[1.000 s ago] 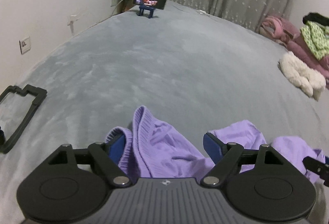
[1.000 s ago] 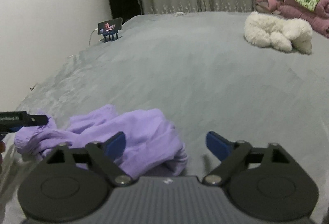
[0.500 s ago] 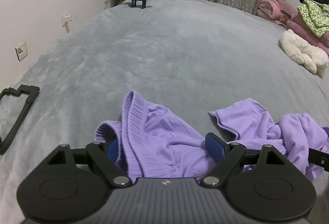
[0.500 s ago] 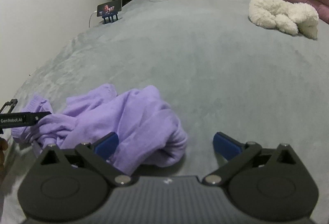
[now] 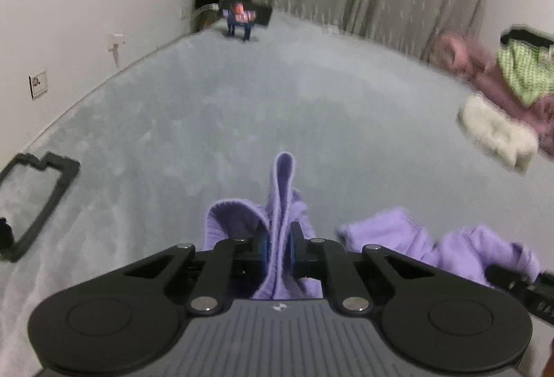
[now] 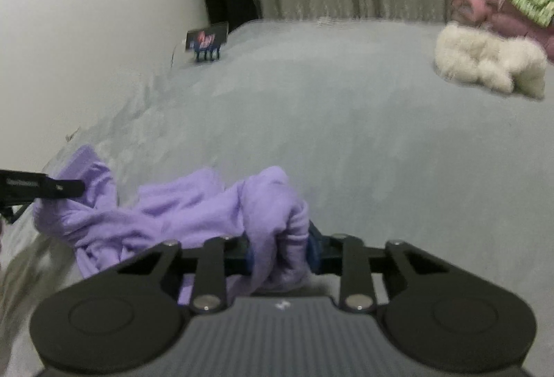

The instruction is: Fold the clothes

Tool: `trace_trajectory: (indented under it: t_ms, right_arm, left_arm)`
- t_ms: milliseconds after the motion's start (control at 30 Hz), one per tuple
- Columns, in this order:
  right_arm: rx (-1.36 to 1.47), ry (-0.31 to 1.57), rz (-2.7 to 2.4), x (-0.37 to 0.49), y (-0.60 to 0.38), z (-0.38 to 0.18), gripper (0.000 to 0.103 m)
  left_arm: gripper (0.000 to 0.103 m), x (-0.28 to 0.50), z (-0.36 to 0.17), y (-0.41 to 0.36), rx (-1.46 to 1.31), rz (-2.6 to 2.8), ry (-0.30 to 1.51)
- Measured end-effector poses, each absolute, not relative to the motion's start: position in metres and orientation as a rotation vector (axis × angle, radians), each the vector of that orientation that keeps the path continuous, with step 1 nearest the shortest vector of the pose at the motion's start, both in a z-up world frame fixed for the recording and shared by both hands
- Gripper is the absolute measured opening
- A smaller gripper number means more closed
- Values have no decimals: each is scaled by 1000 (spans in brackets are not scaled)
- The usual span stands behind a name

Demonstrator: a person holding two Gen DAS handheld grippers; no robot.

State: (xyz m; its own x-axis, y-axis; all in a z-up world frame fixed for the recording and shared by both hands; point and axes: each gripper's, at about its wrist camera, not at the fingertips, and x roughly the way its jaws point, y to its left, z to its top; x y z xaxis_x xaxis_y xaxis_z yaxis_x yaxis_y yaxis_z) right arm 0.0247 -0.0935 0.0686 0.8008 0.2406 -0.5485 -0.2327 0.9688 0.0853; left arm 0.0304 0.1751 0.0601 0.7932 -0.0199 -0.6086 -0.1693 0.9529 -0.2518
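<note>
A crumpled lilac knit garment (image 5: pixel 436 245) lies on the near part of the grey bed (image 5: pixel 277 106). My left gripper (image 5: pixel 279 243) has its jaws closing on a ribbed fold of it (image 5: pixel 282 203), which stands up between the blue pads. In the right wrist view the same lilac garment (image 6: pixel 180 214) stretches leftwards, and my right gripper (image 6: pixel 280 250) has its jaws closing on a thick bunch of it (image 6: pixel 280 221). The left gripper's black finger (image 6: pixel 41 190) shows at that view's left edge, on the garment's other end.
A phone on a blue stand (image 5: pixel 242 18) sits at the bed's far corner by the wall. A white fluffy garment (image 6: pixel 488 61) and a pile of pink and green clothes (image 6: pixel 502 6) lie at the far right. A black frame (image 5: pixel 31 200) rests near the left edge.
Both grippers, wide open around the lilac garment before, have closed on it. Each has lifted a little, and a fold now stands up between the left pads.
</note>
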Motion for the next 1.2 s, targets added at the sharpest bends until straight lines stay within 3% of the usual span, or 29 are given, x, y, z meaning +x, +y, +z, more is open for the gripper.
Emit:
trace_trajectory:
  t_ms: [67, 167, 233, 267, 333, 400, 500, 567, 1000, 1200]
  right_arm:
    - [-29, 489, 205, 15, -93, 83, 21]
    - [-93, 140, 81, -26, -94, 120, 20]
    - [-103, -22, 32, -48, -95, 135, 23]
    - [-104, -92, 12, -58, -96, 141, 29]
    - [-108, -35, 12, -53, -101, 140, 48]
    - [-96, 131, -1, -32, -112, 127, 73]
    - [53, 408, 5, 4, -140, 100, 74]
    - [156, 472, 8, 13, -157, 94, 74]
    - [155, 623, 121, 44, -152, 73, 74]
    - [228, 601, -62, 57, -192, 70, 74]
  left_arm:
    - [9, 24, 70, 184, -358, 80, 613]
    - [9, 8, 89, 194, -444, 73, 482]
    - [9, -4, 102, 200, -496, 57, 381]
    - [9, -8, 106, 201, -515, 43, 352]
    - [9, -10, 110, 202, -530, 31, 344]
    - [9, 0, 104, 201, -483, 64, 440]
    - [9, 23, 73, 212, -538, 104, 631]
    - [9, 32, 58, 220, -593, 116, 707]
    - [8, 26, 69, 217, -533, 129, 641]
    - [8, 5, 84, 252, -653, 206, 474]
